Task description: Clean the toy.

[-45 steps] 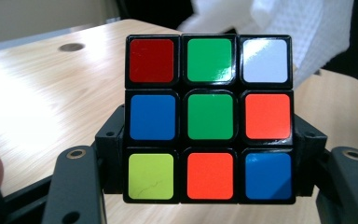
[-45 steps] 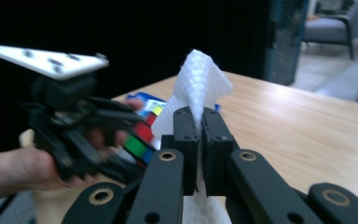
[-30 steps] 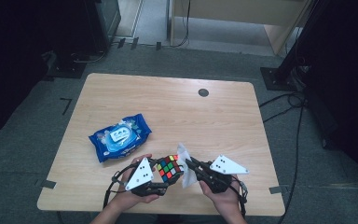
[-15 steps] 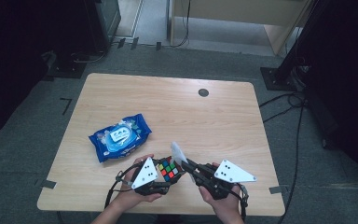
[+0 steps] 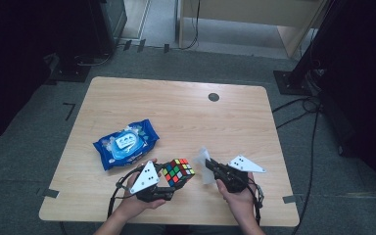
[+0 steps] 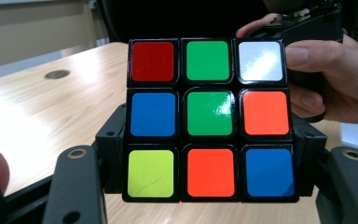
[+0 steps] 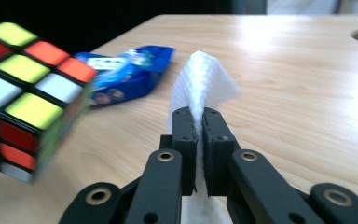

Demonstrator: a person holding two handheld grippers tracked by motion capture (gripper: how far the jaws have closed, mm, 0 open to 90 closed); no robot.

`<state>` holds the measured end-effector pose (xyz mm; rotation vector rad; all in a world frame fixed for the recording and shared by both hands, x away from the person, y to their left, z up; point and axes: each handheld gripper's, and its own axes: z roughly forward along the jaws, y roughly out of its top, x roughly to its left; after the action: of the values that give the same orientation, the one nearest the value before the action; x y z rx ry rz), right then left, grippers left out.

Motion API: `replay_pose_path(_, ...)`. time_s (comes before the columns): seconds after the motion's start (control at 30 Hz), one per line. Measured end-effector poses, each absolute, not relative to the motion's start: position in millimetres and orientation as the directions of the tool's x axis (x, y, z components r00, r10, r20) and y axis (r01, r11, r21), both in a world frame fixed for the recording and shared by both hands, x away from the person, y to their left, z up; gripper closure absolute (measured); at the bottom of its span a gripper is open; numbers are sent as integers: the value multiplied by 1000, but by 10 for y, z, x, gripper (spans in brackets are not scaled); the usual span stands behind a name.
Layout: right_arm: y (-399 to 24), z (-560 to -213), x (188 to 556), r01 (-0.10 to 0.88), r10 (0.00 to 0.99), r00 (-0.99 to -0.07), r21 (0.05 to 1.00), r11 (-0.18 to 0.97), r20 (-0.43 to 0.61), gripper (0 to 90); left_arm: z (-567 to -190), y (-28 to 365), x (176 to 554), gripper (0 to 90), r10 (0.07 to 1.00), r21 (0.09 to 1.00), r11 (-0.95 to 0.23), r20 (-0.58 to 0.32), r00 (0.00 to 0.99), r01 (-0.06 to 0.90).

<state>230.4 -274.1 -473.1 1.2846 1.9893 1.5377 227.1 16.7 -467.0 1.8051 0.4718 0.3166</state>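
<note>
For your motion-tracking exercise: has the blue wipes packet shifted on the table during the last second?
No. The blue wipes packet lies at the same spot relative to the table's left edge and the dark round hole.

A pale wooden tabletop (image 5: 186, 122) stands on grey carpet floor (image 5: 24, 147). A blue pack of wet wipes (image 5: 126, 144) lies flat toward the tabletop's left edge, label up and slightly askew. A small dark round hole (image 5: 214, 97) sits near the far edge, right of centre. Off the right edge, black cables (image 5: 313, 122) trail across the floor. Grey tape tabs (image 5: 50, 193) mark the floor by the near corners.
</note>
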Motion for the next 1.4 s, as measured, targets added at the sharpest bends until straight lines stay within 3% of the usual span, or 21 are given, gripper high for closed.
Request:
replay_pose_path(0.03, -2741, -4731, 2304, 455, 795, -546, 890, 18, 263, 832, -4670, 167, 2271, 342, 472, 960, -234, -27, 881, 154)
replay_pose_path(0.2, -2775, -4647, 2261, 379, 820, -541, 925, 37, 189, 627, -4702, 187, 2325, 342, 492, 955, -233, -46, 870, 182)
replay_pose_path(0.33, -2624, -4651, 2184, 262, 720, -691, 951, 166, 64, 491, -4677, 228, 2368, 341, 509, 952, -224, -67, 858, 207)
replay_pose_path(0.5, -2444, -4799, 2160, 153, 638, -768, 953, 261, -52, 384, -4574, 350, 2443, 341, 522, 950, -182, -124, 844, 252)
replay_pose_path(0.57, -2424, -4812, 2158, 138, 633, -772, 956, 259, -60, 365, -4538, 382, 2462, 341, 525, 949, -176, -134, 841, 261)
replay_pose_path(0.7, -2308, -4812, 2104, 16, 605, -780, 962, 273, -159, 290, -4501, 345, 2470, 341, 523, 939, -188, -153, 839, 288)
replay_pose_path(0.93, -2074, -4817, 1983, -169, 579, -738, 925, 340, -348, 230, -4482, 144, 2425, 341, 491, 908, -242, -189, 850, 342)
replay_pose_path(1.27, -2014, -4844, 1951, -227, 600, -673, 893, 389, -433, 319, -4498, 52, 2459, 337, 476, 872, -233, -285, 832, 431)
replay_pose_path(1.4, -2019, -4851, 1950, -224, 582, -670, 873, 434, -461, 346, -4479, 122, 2504, 324, 468, 871, -175, -337, 817, 459)
